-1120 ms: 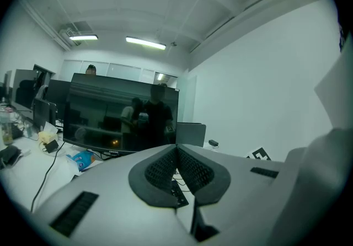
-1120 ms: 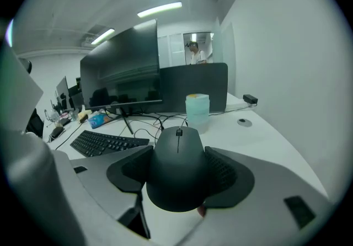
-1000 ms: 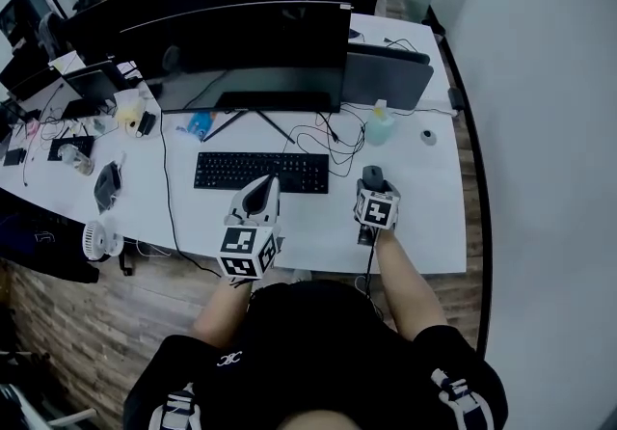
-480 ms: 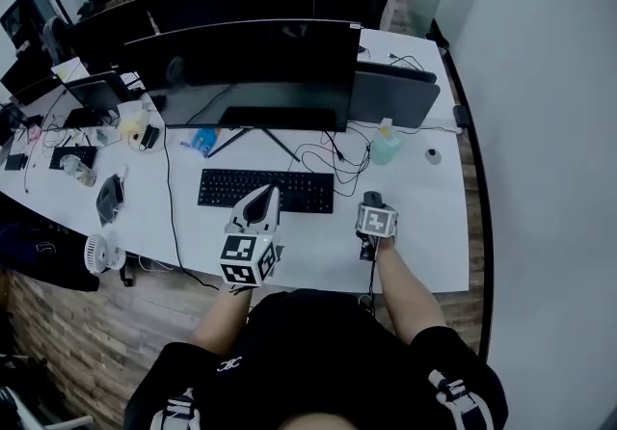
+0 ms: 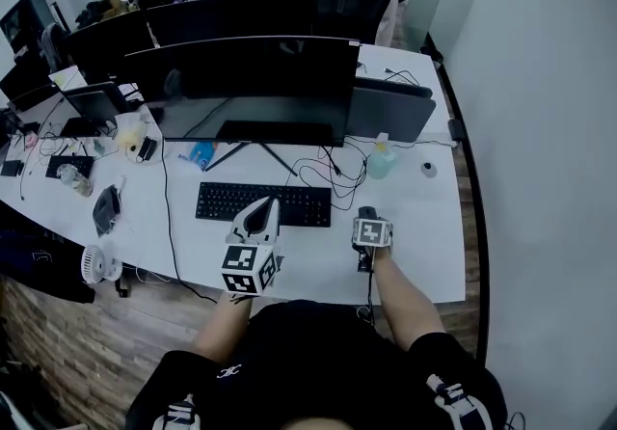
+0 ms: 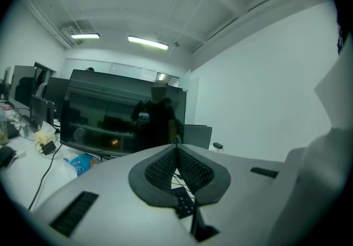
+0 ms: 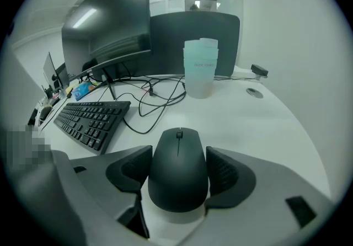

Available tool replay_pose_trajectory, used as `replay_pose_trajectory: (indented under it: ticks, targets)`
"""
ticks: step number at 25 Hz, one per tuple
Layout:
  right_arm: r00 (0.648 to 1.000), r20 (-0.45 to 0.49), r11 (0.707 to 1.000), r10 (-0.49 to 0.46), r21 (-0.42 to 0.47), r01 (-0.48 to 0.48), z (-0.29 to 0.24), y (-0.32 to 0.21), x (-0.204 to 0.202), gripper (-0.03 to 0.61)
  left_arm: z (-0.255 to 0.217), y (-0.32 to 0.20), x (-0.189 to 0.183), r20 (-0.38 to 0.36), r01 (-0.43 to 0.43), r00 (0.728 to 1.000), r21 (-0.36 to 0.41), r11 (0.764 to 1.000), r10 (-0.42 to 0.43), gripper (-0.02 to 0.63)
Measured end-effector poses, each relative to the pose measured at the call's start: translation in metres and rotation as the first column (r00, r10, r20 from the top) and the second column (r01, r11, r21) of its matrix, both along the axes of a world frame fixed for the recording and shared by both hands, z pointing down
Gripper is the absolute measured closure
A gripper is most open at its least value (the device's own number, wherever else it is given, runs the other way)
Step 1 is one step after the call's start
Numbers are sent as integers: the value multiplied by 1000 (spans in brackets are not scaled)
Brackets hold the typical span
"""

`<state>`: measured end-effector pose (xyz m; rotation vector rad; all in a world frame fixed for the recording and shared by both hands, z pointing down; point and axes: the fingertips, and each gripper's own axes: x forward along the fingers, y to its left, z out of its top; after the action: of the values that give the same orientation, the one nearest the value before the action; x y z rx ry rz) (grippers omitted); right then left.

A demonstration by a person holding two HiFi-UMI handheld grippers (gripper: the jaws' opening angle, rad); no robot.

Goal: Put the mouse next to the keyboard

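right gripper [image 7: 178, 156] clamped on a matte black, smooth-domed mouse [image 7: 177, 181] with central scroll wheel, near the keyboard [image 7: 91, 119]; left gripper [image 6: 177, 158] closed, empty.

Right tongs [image 5: 367, 220] lowered with mouse [image 5: 367, 212]

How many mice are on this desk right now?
1. The mouse sits between the jaws of the right gripper, just right of the keyboard. More could be hidden behind the monitors.
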<state>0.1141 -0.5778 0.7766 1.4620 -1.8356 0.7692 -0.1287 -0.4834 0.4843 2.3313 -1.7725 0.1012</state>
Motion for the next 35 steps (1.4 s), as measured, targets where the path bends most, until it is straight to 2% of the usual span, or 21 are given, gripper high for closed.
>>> replay_pose_trajectory:
  ticks: [4, 6, 8, 9, 14, 16, 19, 21, 25, 35]
  targets:
    - [999, -35, 990, -8, 141, 13, -36, -7, 1, 252, 3, 2, 3, 3, 1, 1000, -7, 1000, -1, 597]
    - [1000, -9, 961, 5, 276, -3, -72, -14, 0, 291, 4, 3, 5, 2, -2, 1000, -7, 1000, 2, 597]
    - [999, 34, 910, 1, 414, -16, -116, -18, -4, 337, 3, 3, 5, 2, -6, 1000, -1, 1000, 6, 597]
    - [999, 48, 880, -5, 475, -18, -138, -18, -4, 382, 2, 3, 6, 1, -8, 1000, 2, 1000, 8, 597]
    - [993, 105, 709, -56, 704, -35, -249, 1, -3, 555, -1, 0, 15, -4, -21, 1000, 12, 1000, 21, 597]
    - [988, 134, 651, -80, 757, -50, -286, 11, -2, 561, -4, -2, 20, -5, -33, 999, 21, 999, 33, 597]
    - [980, 171, 601, -100, 796, -77, -325, 25, 3, 563, -10, -6, 29, -5, -47, 999, 38, 998, 47, 597]
    - [978, 184, 586, -98, 805, -92, -339, 34, 9, 565, -14, -7, 34, -5, -53, 999, 47, 997, 54, 597]
    - [975, 194, 578, -107, 810, -98, -345, 52, 14, 566, -16, -4, 40, -5, -63, 998, 46, 997, 63, 597]
    - [976, 188, 604, -106, 792, -87, -333, 59, 11, 565, -16, 0, 45, 0, -69, 998, 44, 997, 69, 597]
